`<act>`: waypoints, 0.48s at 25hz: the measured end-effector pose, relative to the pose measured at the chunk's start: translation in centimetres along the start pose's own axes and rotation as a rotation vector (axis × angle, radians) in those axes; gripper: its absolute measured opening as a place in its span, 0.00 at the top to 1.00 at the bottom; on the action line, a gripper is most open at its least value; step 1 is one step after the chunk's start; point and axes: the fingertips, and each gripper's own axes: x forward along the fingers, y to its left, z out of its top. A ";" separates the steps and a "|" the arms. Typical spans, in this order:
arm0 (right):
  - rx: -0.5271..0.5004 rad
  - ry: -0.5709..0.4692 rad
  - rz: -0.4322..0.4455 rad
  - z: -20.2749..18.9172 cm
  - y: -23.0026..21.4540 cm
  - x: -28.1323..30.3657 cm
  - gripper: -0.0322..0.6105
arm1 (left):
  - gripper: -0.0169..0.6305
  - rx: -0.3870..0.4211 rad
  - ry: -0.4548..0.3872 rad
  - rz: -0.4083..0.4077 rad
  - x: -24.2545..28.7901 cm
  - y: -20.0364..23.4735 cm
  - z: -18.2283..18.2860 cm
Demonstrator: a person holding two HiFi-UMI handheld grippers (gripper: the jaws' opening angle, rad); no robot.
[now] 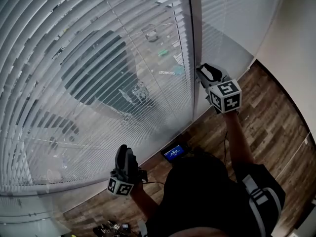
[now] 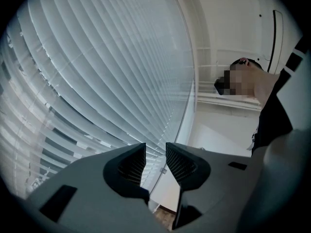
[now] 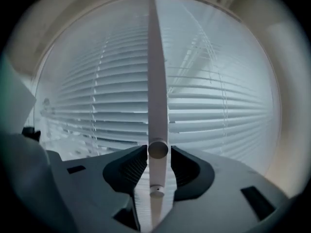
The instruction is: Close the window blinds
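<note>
- Blinds (image 1: 98, 58): cover the window, which fills the left and centre of the head view. Slats run horizontal and are tilted partly open, so the outdoor scene shows through the gaps.
- Wand (image 3: 158, 81): long axis vertical. It hangs just in front of the slats, dead centre in the right gripper view. It runs from the top of that view down into the jaws, and its round end cap shows at jaw level.
- Right hand-held gripper (image 3: 158, 152): clamped on the wand, one pad against each side near the wand's lower end. It points roughly level at the blinds.
- In the head view the right hand-held gripper (image 1: 203, 72) is raised at the vertical strip between the two blind panels, with its marker cube facing the camera.
- Left hand-held gripper (image 2: 155, 152): jaws a narrow gap apart with nothing between them. It is angled slightly up along the blinds, close to the slats; I can't tell whether it touches them.
- In the head view the left hand-held gripper (image 1: 126, 157) is low, well apart from the right one, near the bottom rail.
- Wood floor (image 1: 276, 112) lies below the window. A small lit screen (image 1: 175, 153) sits on it near the person's torso.
</note>
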 end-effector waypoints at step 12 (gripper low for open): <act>-0.602 0.050 -0.205 0.7 0.8 0.3 0.74 | 0.76 0.001 -0.002 0.009 -0.4 0.0 0.0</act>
